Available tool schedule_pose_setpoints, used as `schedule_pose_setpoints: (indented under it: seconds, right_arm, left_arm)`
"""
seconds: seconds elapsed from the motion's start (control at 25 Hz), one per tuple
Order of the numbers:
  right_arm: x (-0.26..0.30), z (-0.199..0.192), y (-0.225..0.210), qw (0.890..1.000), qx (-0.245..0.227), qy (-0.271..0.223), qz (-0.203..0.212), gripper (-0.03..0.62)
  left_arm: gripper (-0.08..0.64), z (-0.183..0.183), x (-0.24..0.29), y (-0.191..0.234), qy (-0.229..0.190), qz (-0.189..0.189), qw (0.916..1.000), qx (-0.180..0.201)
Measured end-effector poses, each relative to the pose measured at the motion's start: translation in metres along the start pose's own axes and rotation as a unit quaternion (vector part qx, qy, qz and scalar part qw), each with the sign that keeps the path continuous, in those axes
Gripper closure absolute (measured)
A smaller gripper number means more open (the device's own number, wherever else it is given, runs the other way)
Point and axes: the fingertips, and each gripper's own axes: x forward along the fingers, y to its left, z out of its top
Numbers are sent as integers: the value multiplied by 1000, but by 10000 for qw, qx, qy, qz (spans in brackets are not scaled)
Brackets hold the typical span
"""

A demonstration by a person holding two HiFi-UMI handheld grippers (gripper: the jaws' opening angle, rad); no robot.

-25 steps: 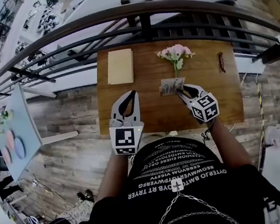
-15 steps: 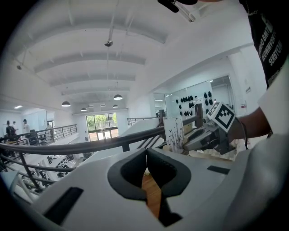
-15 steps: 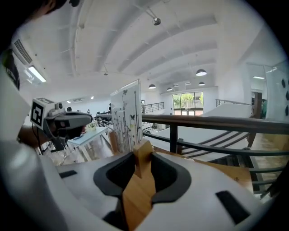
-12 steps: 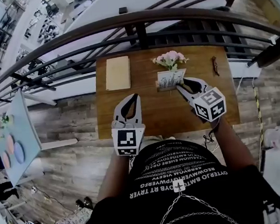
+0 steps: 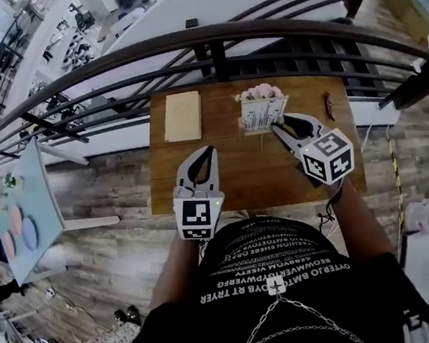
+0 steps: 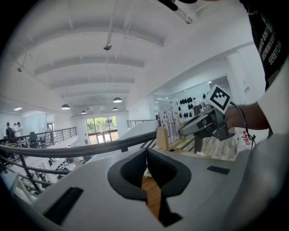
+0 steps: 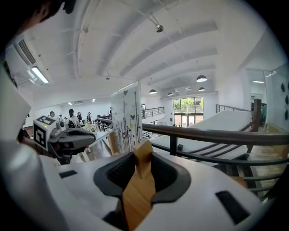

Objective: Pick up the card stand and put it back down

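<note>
The pick-up half looks done. The right gripper (image 5: 279,126) has its jaws closed partway, pressing on the pale wooden block of the card stand (image 5: 260,114), which holds a white printed card upright. The card stand seems to hang clear of the brown wooden table (image 5: 238,173) beneath it, so setting it back down is what remains. The left gripper (image 5: 206,157) hovers left of the card stand and nearer the person, with its jaws together and empty.

A flat tan pad (image 5: 183,117) lies well left of the card stand, and pink flowers (image 5: 259,91) sit just behind it. Beyond the card stand runs a dark curved metal railing (image 5: 214,32). Past that opens a bright white hall with a ribbed ceiling (image 7: 149,49). Grey-brown plank floor (image 5: 108,179) shows farther left.
</note>
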Motion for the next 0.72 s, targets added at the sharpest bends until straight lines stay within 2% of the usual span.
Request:
schedule_pose_setpoints:
  seconds: [0.36,0.72]
  right_arm:
    - [-15,21,8,9999,-35,-141,70,474]
    - [-15,22,8,9999,-1,-158,-11,475]
  left_arm:
    - [532,-4,-4,-3,17,-41,10000,40]
    - [532,0,-2,-1,54,-129,9998,122]
